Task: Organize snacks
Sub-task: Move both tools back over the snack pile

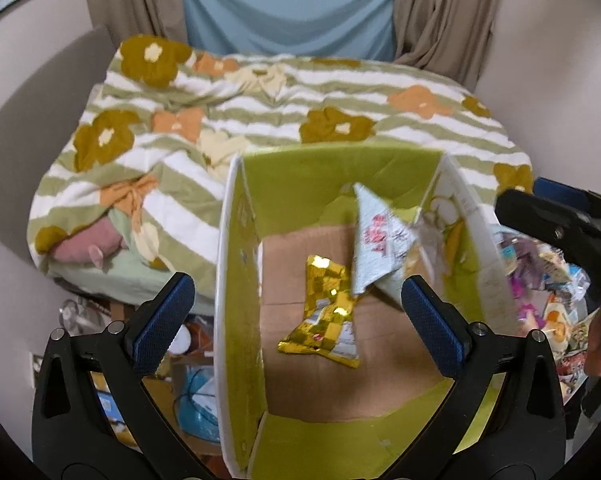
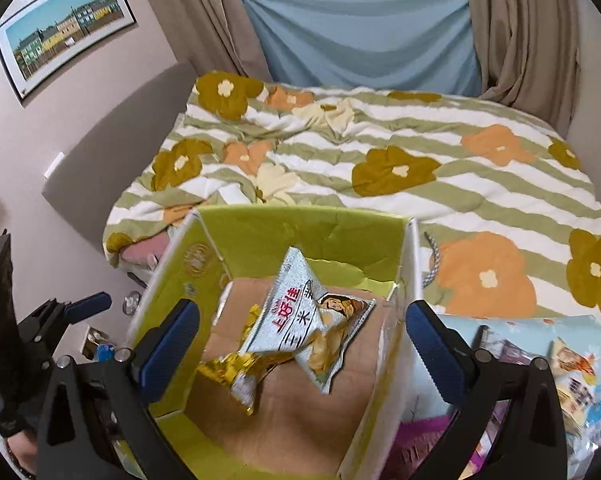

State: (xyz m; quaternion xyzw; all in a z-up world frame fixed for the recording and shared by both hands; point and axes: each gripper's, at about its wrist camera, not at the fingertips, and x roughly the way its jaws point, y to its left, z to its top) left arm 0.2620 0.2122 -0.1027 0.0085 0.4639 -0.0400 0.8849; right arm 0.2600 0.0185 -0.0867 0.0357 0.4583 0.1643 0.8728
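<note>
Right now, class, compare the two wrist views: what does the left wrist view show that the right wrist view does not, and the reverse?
Only the left wrist view shows the clutter under the bed and the gold packet lying clear of the silver bag.

Only the right wrist view shows the framed picture and the red print on the silver bag.

Both show the green box, the flowered quilt and open grippers.

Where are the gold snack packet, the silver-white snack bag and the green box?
gold snack packet [image 1: 326,312], left wrist view, middle of its foil.
silver-white snack bag [image 2: 300,320], right wrist view, printed front.
green box [image 1: 320,184], left wrist view, inner far wall.
</note>
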